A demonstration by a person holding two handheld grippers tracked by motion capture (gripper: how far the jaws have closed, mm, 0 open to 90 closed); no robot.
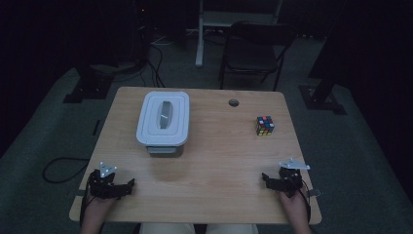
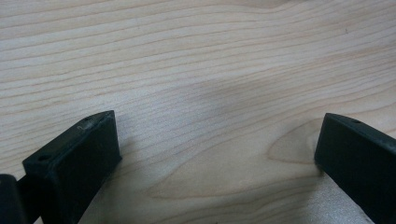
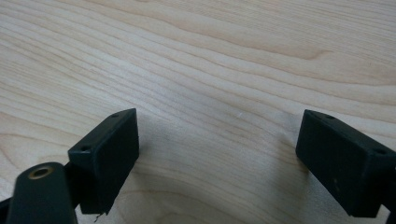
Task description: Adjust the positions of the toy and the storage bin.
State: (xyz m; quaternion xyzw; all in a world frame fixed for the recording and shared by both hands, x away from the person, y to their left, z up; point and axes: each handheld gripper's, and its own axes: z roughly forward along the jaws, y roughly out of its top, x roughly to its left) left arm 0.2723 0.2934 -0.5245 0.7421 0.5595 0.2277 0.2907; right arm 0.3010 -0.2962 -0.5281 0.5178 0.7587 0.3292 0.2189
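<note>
Presently, near edge first:
Left gripper (image 1: pixel 130 185): rests at the table's 7 o'clock corner; jaws spread wide over bare wood, nothing between them.
Right gripper (image 1: pixel 264 178): rests at the 5 o'clock corner; jaws likewise spread, holding nothing; tips turned inward toward the table's middle.
Table (image 1: pixel 219 161): pale wood; bare between the two grippers.
Lidded box (image 1: pixel 163 119): white-grey tub, lid on, grey handle along its top; stands toward 11 o'clock from the table's middle, well apart from both grippers; long axis runs near to far.
Bearing: box lies at about 1 o'clock from the left gripper, 10 o'clock from the right; the left hand is judged nearer.
Puzzle cube (image 1: pixel 265 125): multicoloured; at about 12 o'clock from the right gripper, untouched.
Chair (image 1: pixel 253 48): dark; beyond the far edge.
</note>
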